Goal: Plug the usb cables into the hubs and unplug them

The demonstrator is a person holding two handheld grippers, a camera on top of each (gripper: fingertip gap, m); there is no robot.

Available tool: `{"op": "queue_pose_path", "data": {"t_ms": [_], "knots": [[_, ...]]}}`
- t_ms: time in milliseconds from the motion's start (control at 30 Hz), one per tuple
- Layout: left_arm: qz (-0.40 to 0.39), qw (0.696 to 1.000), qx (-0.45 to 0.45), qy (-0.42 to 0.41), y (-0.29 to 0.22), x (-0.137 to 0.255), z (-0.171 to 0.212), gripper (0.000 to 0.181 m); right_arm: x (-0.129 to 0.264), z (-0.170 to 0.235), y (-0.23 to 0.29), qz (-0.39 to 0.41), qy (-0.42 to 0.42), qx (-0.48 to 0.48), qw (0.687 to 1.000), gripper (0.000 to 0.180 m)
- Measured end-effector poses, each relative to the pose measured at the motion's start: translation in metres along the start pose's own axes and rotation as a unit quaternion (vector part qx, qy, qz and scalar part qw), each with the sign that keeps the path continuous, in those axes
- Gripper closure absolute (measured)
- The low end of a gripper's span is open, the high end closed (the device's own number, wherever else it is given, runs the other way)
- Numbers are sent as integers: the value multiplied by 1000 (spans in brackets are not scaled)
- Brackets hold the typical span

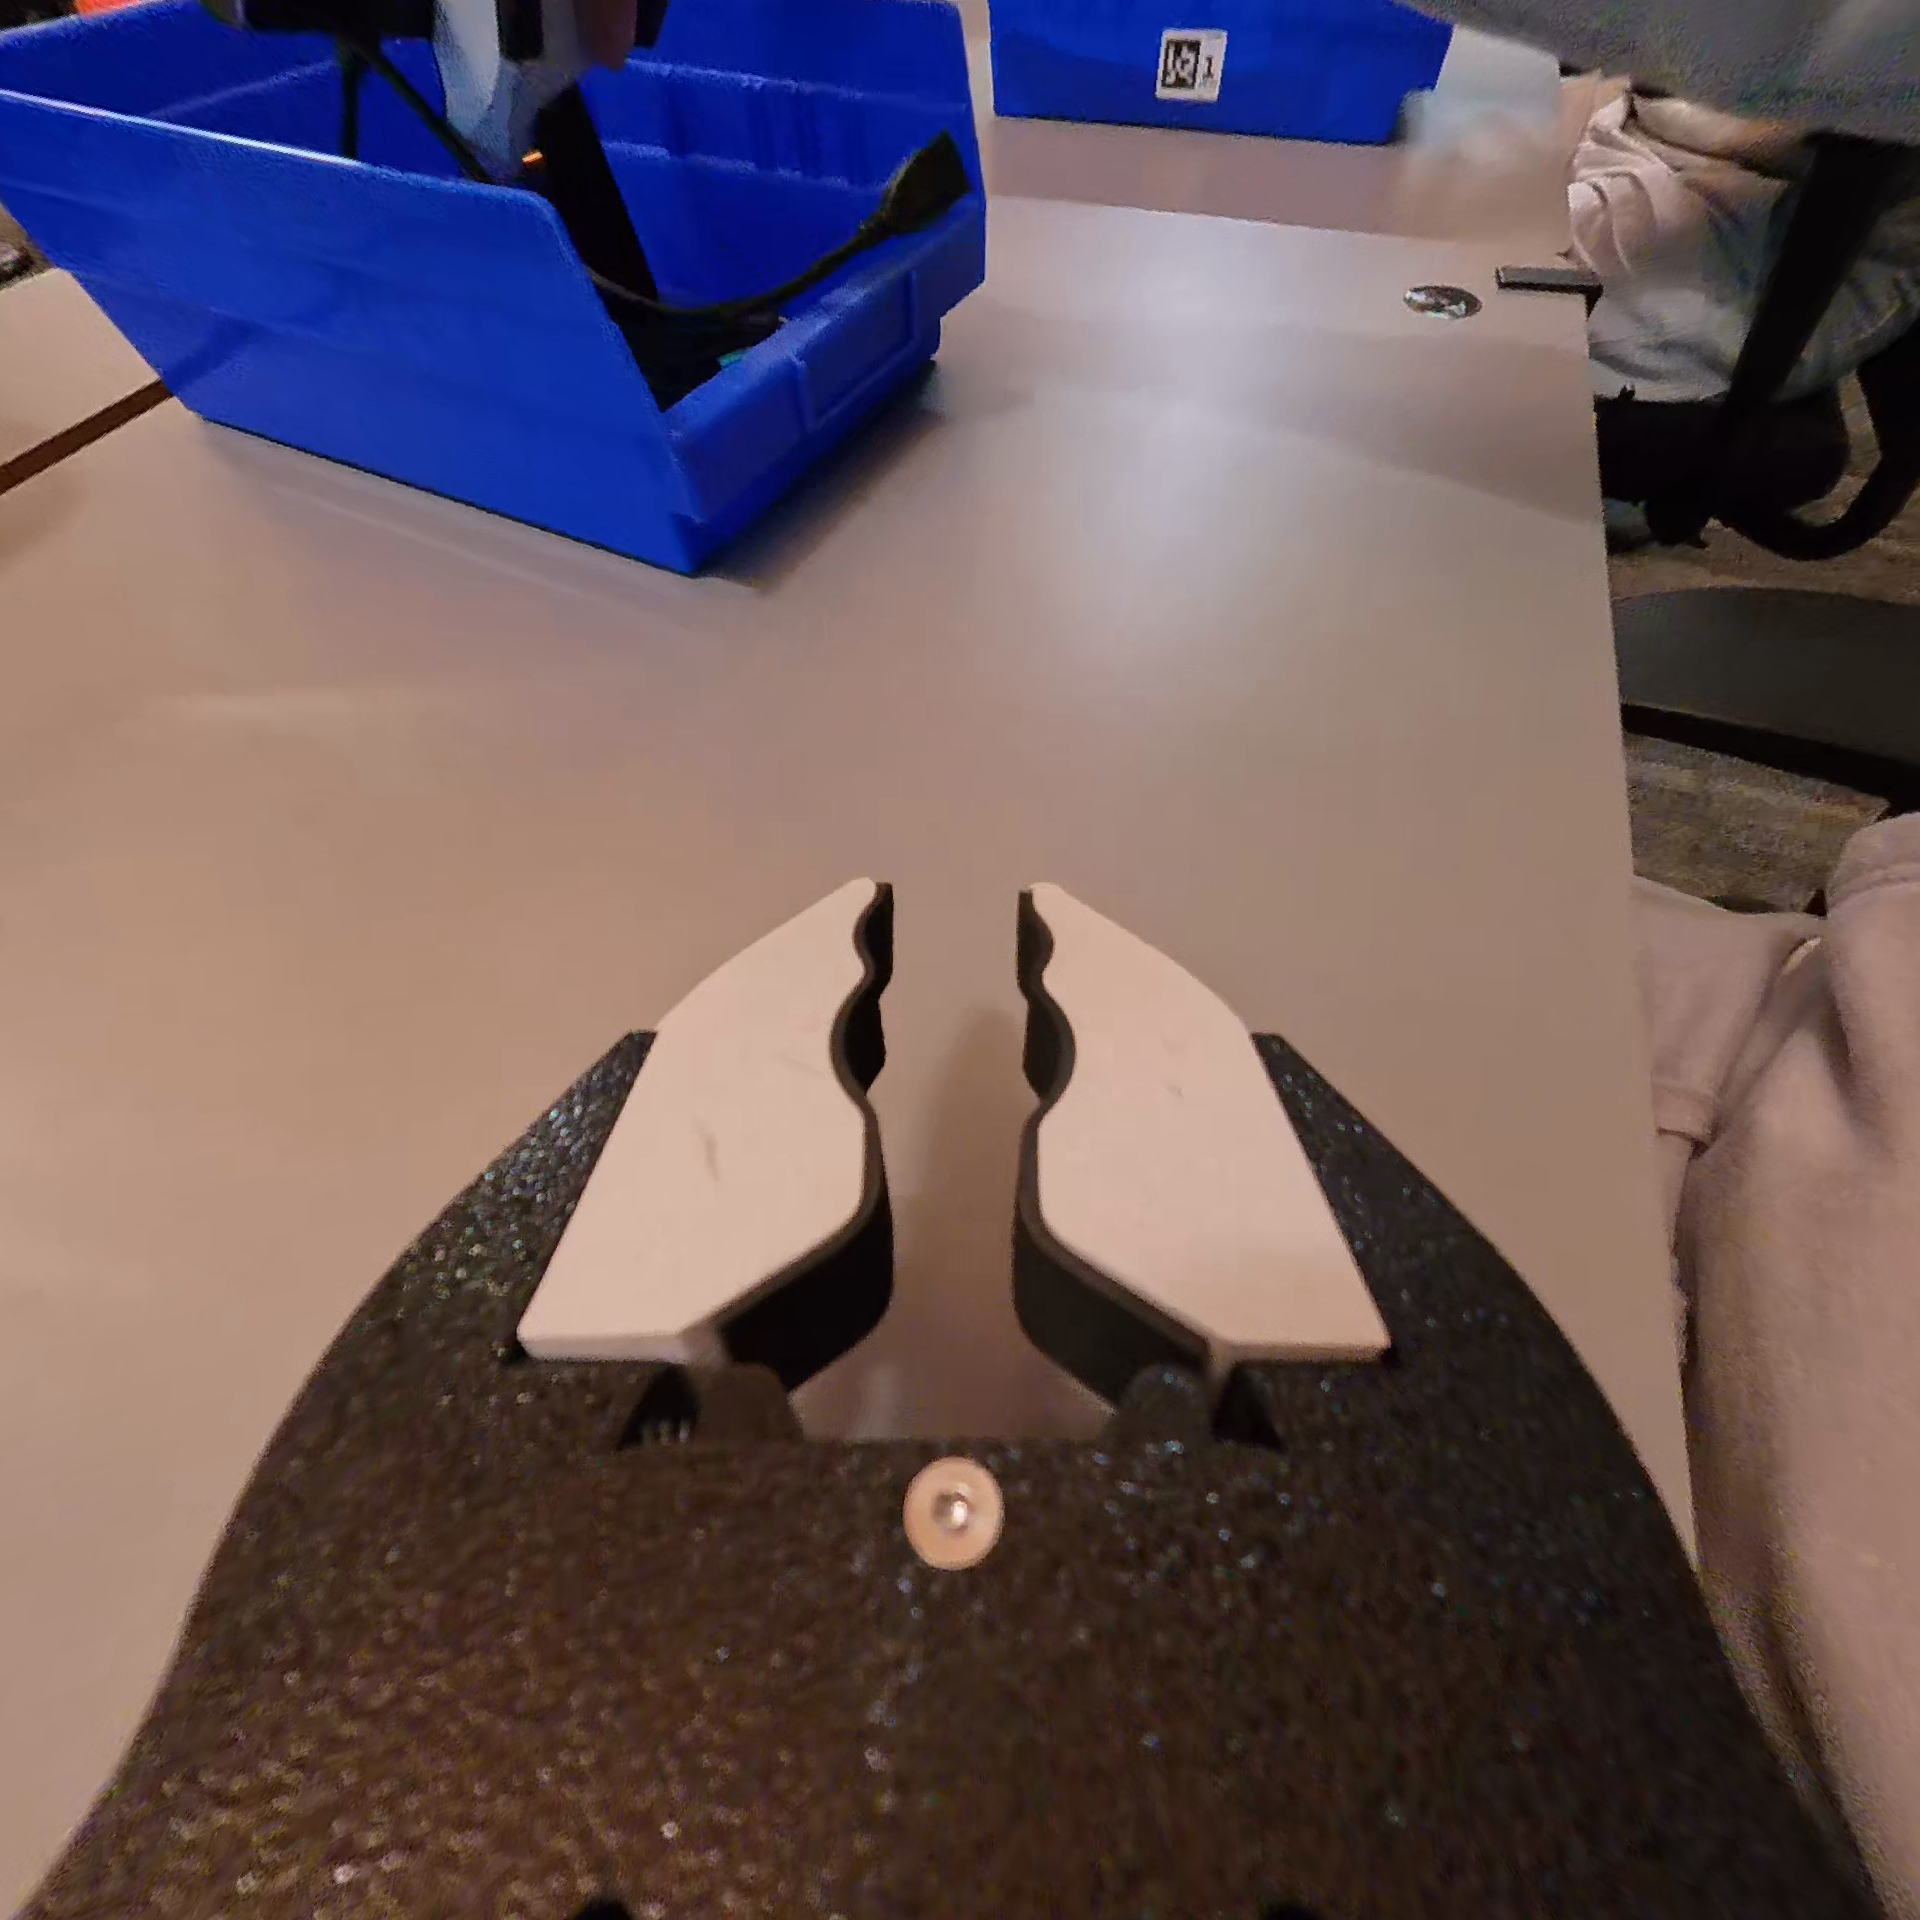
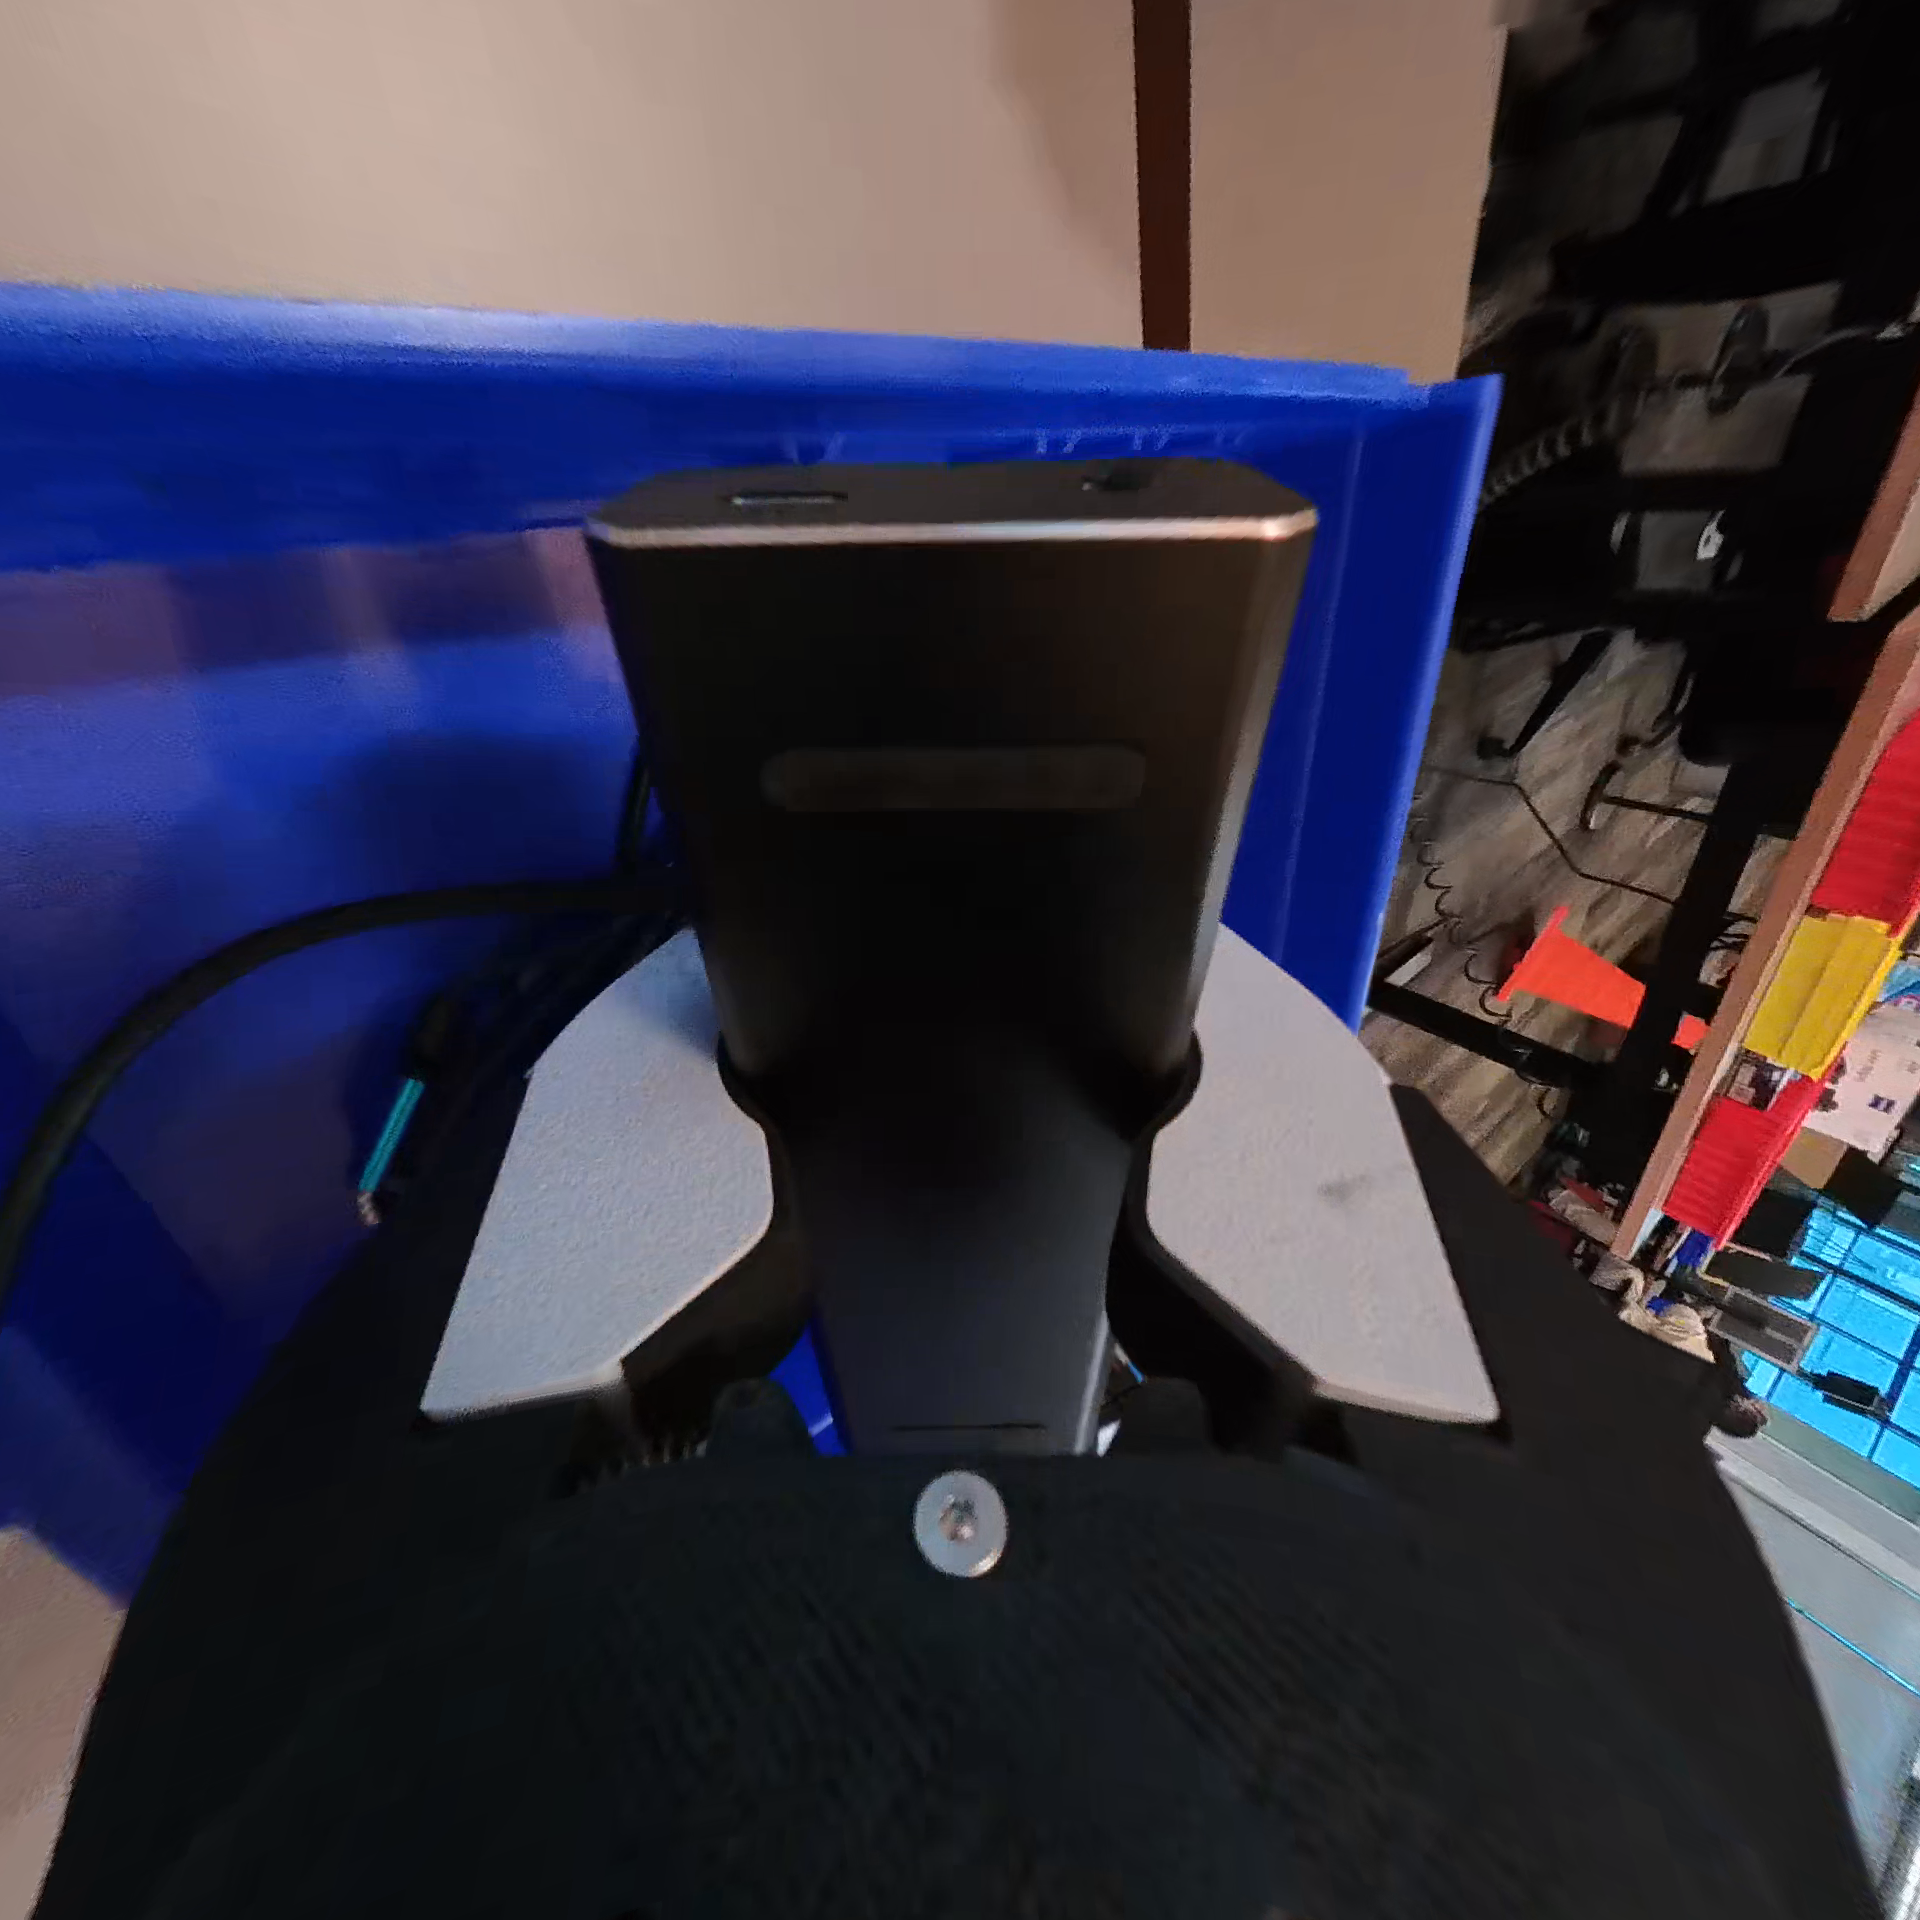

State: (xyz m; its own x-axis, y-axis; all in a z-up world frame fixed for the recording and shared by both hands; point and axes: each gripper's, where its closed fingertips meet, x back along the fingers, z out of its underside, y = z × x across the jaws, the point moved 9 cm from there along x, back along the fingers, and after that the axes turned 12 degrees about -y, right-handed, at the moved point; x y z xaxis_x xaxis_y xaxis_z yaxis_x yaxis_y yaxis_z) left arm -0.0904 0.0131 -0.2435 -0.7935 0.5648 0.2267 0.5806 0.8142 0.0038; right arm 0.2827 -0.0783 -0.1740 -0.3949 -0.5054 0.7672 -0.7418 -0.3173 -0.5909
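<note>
Right gripper point(image 2: 961, 1049), grey-padded, pinching dark slab-shaped metal hub point(image 2: 951, 748) above blue plastic bin point(image 2: 1351, 623) holding black cables point(image 2: 156, 997); left gripper point(image 1: 956, 914) slightly parted, idle; lift hub clear without snagging.

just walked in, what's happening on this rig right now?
A person is working two handheld grippers. The right gripper is shut on a flat black rectangular USB hub, held over the blue plastic bin, which still contains black cables. The left gripper hovers over the bare grey tabletop, jaws slightly apart and holding nothing. No cable looks plugged into the hub's visible end.
</note>
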Motion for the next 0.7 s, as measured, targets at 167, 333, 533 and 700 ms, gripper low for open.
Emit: {"op": "queue_pose_path", "data": {"t_ms": [167, 333, 533, 700], "knots": [[-5, 1000, 14, -11, 6, -3, -6, 158, -9, -1, 3, 22, 5, -9, 1000, 107], [-16, 1000, -1, -8, 10, -14, -14, 158, -15, -1, 11, 30, 14, 6, 999, 99], [-70, 997, 37, -25, 22, -53, -33, 141, 20, 0, 7, 38, -56, -72, 995, 76], [-115, 991, 58, -34, 30, -100, -49, 118, 103, 17, 22, 131, -230, -261, 928, 83]]}}
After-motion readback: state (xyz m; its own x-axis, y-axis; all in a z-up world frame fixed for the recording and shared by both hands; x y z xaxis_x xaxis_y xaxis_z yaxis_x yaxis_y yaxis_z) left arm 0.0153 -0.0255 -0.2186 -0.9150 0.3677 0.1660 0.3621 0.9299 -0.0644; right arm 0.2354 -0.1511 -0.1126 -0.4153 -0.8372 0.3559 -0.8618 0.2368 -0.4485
